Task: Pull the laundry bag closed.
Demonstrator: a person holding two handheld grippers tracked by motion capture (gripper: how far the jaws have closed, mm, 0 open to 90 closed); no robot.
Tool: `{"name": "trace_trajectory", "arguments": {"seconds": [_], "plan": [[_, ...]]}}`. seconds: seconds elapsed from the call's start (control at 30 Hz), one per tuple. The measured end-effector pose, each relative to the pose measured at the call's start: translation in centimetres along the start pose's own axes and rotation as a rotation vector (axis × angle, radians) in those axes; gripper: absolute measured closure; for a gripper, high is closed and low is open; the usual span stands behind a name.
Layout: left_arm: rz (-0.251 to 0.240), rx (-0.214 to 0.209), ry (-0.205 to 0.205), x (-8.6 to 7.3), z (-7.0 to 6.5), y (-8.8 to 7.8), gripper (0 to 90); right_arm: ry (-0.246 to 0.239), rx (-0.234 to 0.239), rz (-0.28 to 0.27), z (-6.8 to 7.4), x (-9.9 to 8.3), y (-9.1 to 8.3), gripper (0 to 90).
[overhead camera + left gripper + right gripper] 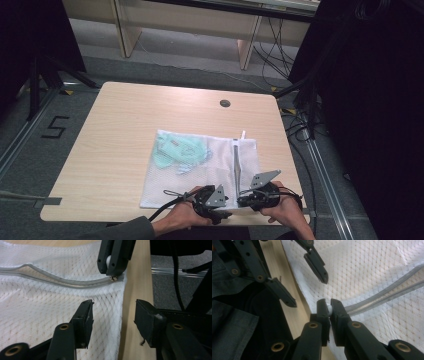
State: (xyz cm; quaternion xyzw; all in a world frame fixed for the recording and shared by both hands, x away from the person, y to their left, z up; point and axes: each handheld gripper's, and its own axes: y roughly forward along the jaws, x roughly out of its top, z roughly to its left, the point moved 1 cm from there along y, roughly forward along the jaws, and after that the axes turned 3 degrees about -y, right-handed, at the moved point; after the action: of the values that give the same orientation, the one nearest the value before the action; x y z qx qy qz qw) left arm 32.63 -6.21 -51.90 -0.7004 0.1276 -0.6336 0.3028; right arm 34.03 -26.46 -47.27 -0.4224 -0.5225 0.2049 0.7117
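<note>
Two risks I log from this position. First, at the left: if I pull the zipper pull (pixel 329 308) along the zipper (pixel 236 165) without the corner anchored, the white mesh laundry bag (pixel 200 192) will likely bunch and slide toward 12 o'clock instead of unzipping. Second, the pull is small and only pinched at the jaw tips, so a sideways tug could pop it free.

Left gripper (pixel 112 315): jaws stand wide apart, straddling the bag's near corner hem at the table (pixel 125 130) edge, one jaw over mesh, the other over bare wood. It holds nothing; whether the tips touch the cloth I cannot tell.

Right gripper (pixel 329 312): jaws nearly together, clamped on the white zipper pull at the near end of the zipper, at 6 o'clock of the bag.

Bag lies flat at the table's 5 o'clock, near edge at the table's near edge, with a mint green garment (pixel 177 150) inside toward 11 o'clock of the bag.
</note>
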Motion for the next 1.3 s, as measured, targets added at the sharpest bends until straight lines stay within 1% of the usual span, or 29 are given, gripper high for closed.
{"name": "trace_trajectory", "arguments": {"seconds": [0.03, 0.07, 0.13, 0.17, 0.2, 0.33, 0.37, 0.4, 0.43, 0.5, 0.53, 0.57, 0.6, 0.63, 0.67, 0.73, 0.77, 0.8, 0.83, 0.87, 0.9, 1.03, 1.07, 1.1, 1.17, 1.2, 1.23, 1.27, 1.3], "plan": [[-0.002, 0.001, 0.004, 0.0, 0.0, 0.1, 52.2, -0.009, -0.008, 0.0, 0.0, 0.0, 0.0, 86.5], [-0.004, 0.003, 0.008, 0.0, 0.0, 0.2, 55.2, 0.0, 0.001, 0.0, 0.0, 0.0, 0.0, 86.5], [-0.01, -0.012, 0.01, 0.0, 0.0, 0.3, 58.1, 0.003, 0.0, -0.001, 0.0, 0.0, 0.0, 86.5], [0.001, -0.007, 0.025, 0.1, 0.1, 0.3, 59.1, 0.003, -0.001, -0.001, 0.0, 0.0, 0.0, 86.5], [-0.007, -0.009, 0.017, 0.1, 0.0, 0.5, 59.5, 0.0, 0.0, -0.002, 0.0, 0.0, 0.0, 86.4], [0.014, -0.006, 0.045, 0.4, 0.0, 1.0, 64.7, 0.0, -0.002, -0.003, 0.0, 0.0, 0.0, 86.5], [0.018, -0.014, 0.043, 0.5, 0.0, 1.1, 67.7, 0.004, 0.0, -0.002, 0.0, 0.0, 0.0, 86.5], [0.019, -0.012, 0.051, 0.5, 0.0, 1.2, 68.8, 0.008, 0.001, -0.001, 0.1, 0.0, 0.0, 86.5], [0.021, -0.016, 0.046, 0.5, -0.1, 1.4, 68.8, 0.008, 0.001, -0.001, 0.1, 0.0, 0.0, 86.5], [0.034, -0.014, 0.069, 0.6, -0.1, 1.5, 73.6, 0.009, -0.003, -0.001, 0.1, 0.1, -0.1, 86.5], [0.032, -0.013, 0.078, 0.6, -0.1, 1.5, 79.2, 0.01, 0.001, 0.002, 0.1, 0.0, 0.0, 86.5], [0.032, -0.013, 0.078, 0.6, -0.1, 1.5, 81.3, 0.01, 0.001, 0.002, 0.1, 0.0, 0.0, 86.5], [0.029, -0.001, 0.094, 0.5, 0.0, 1.5, 82.9, -0.005, -0.005, -0.004, -0.1, 0.0, 0.0, 86.5], [0.035, -0.002, 0.105, 0.5, 0.0, 1.4, 84.4, -0.005, -0.005, -0.004, -0.1, 0.0, 0.0, 86.5], [0.042, 0.0, 0.121, 0.5, 0.1, 1.4, 84.4, -0.014, -0.003, -0.006, -0.2, 0.0, 0.0, 86.5], [0.038, 0.005, 0.127, 0.5, 0.0, 1.4, 87.2, 0.01, -0.005, 0.001, -0.1, -0.1, 0.0, 86.5], [0.038, 0.005, 0.127, 0.5, 0.0, 1.4, 87.3, 0.01, -0.005, 0.001, -0.1, -0.1, 0.0, 86.5], [0.046, 0.008, 0.141, 0.5, 0.1, 1.4, 87.3, 0.014, -0.007, 0.002, -0.2, -0.2, 0.0, 86.5], [0.063, -0.003, 0.158, 0.5, 0.1, 1.3, 87.3, 0.014, -0.013, 0.005, -0.3, -0.2, 0.0, 86.5], [0.063, -0.003, 0.158, 0.5, 0.1, 1.3, 87.4, 0.014, -0.013, 0.005, -0.3, -0.2, 0.0, 86.5], [0.038, 0.006, 0.139, 0.4, -0.1, 1.5, 87.4, 0.029, -0.006, 0.009, -0.2, -0.2, 0.1, 86.5], [0.046, 0.005, 0.15, 0.5, -0.1, 1.4, 87.7, 0.016, 0.001, 0.006, -0.4, -0.3, 0.2, 86.5], [0.044, 0.007, 0.156, 0.5, -0.1, 1.4, 87.9, 0.029, 0.0, 0.008, -0.3, -0.4, 0.2, 86.5], [0.044, 0.001, 0.146, 0.5, -0.1, 1.4, 88.1, 0.014, -0.008, 0.004, -0.5, -0.4, 0.1, 86.5], [0.046, -0.01, 0.143, 0.5, -0.1, 1.4, 88.2, 0.027, -0.004, 0.004, -0.5, -0.4, 0.1, 86.5], [0.065, -0.014, 0.162, 0.5, 0.1, 1.2, 88.3, 0.023, -0.002, 0.004, -0.5, -0.4, 0.2, 86.4], [0.06, -0.011, 0.166, 0.6, 0.1, 1.2, 88.3, 0.025, 0.001, 0.005, -0.5, -0.4, 0.2, 86.5], [0.037, -0.009, 0.137, 0.5, 0.0, 1.4, 88.4, 0.023, 0.0, 0.004, -0.5, -0.4, 0.2, 86.5], [0.043, -0.016, 0.123, 0.5, -0.1, 1.3, 88.4, 0.026, 0.0, 0.003, -0.5, -0.4, 0.2, 86.5]]}}
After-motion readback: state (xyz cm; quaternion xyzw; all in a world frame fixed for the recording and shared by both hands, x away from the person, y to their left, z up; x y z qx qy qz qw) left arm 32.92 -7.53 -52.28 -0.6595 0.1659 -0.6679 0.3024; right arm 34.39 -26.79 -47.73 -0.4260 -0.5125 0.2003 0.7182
